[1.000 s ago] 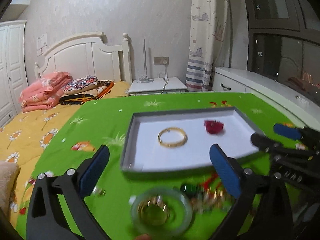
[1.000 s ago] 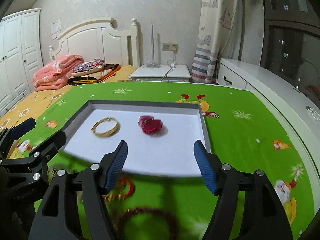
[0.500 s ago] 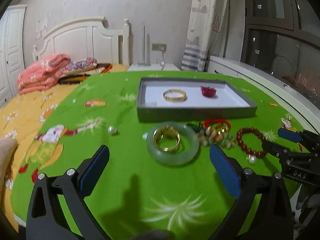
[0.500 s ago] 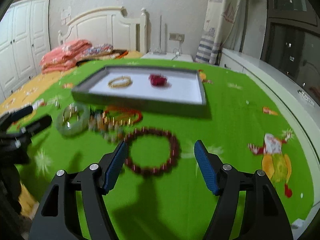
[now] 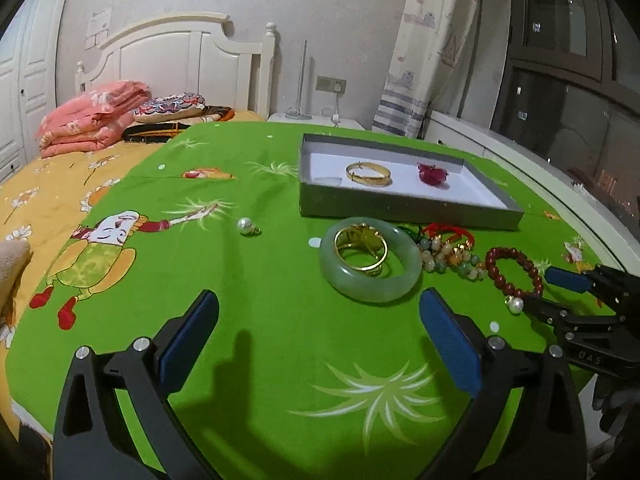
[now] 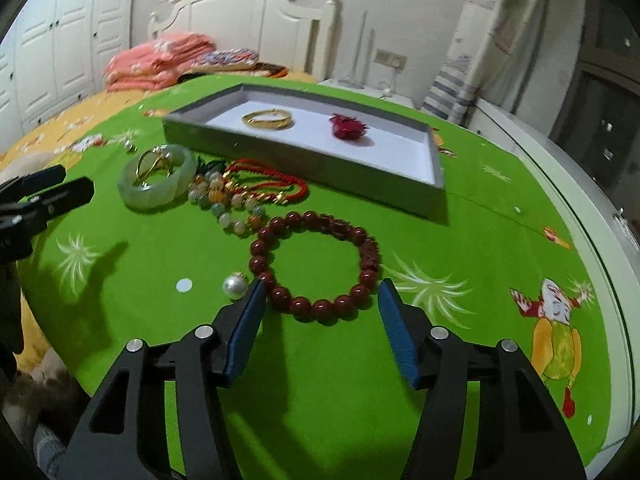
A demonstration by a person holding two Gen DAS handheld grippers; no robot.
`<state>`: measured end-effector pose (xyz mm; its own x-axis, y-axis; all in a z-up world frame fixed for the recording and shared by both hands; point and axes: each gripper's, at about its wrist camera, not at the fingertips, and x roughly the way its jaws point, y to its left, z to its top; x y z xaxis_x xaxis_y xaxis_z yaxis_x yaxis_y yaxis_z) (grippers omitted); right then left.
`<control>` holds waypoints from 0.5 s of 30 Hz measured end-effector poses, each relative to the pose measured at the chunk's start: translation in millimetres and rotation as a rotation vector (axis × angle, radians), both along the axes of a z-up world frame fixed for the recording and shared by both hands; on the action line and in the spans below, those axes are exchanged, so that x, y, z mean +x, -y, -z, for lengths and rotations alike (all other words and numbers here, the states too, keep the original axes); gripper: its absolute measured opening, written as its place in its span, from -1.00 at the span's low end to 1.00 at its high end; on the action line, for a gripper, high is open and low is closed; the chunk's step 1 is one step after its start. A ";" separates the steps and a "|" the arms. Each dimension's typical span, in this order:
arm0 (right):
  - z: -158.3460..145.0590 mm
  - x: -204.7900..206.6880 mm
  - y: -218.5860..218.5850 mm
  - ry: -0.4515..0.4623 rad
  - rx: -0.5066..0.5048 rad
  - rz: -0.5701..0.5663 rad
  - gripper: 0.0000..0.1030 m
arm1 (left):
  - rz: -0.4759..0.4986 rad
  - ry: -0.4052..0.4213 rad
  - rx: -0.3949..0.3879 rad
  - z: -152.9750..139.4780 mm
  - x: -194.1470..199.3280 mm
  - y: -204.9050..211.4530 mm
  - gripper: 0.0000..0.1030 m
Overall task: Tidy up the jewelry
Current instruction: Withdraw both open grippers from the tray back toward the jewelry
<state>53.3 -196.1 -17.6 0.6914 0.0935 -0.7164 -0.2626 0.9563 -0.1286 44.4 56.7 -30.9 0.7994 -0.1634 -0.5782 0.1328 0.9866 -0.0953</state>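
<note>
On green cloth (image 6: pixel 320 360): round glossy red bead bracelet (image 6: pixel 316 264).

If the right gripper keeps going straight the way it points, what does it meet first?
Most likely the dark red bead bracelet: the right gripper, jaws just narrowed with nothing between them, frames its near arc. Depth is uncertain; it may touch the green cloth first.

White wooden headboard (image 5: pixel 180 60): folded pink quilt (image 5: pixel 88 116) in front, white wardrobe (image 6: pixel 60 40) left, patterned curtain (image 5: pixel 432 48) right.
</note>
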 end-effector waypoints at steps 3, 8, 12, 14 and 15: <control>-0.5 3.4 -3.7 -0.002 -0.009 -0.010 0.04 | 0.006 0.015 0.030 -0.1 -2.6 4.2 0.89; -2.0 11.6 -13.6 -0.011 -0.034 -0.034 0.04 | 0.071 -0.016 0.011 6.5 -7.6 13.9 0.89; -3.7 19.0 -26.2 -0.010 -0.075 -0.068 0.03 | 0.095 -0.003 0.039 8.6 -15.1 23.8 0.89; -4.2 22.6 -30.1 -0.011 -0.086 -0.076 0.03 | 0.105 0.010 0.046 7.2 -17.1 26.4 0.89; -4.6 25.0 -31.5 -0.015 -0.084 -0.080 0.03 | 0.106 0.012 0.047 7.2 -16.9 26.6 0.89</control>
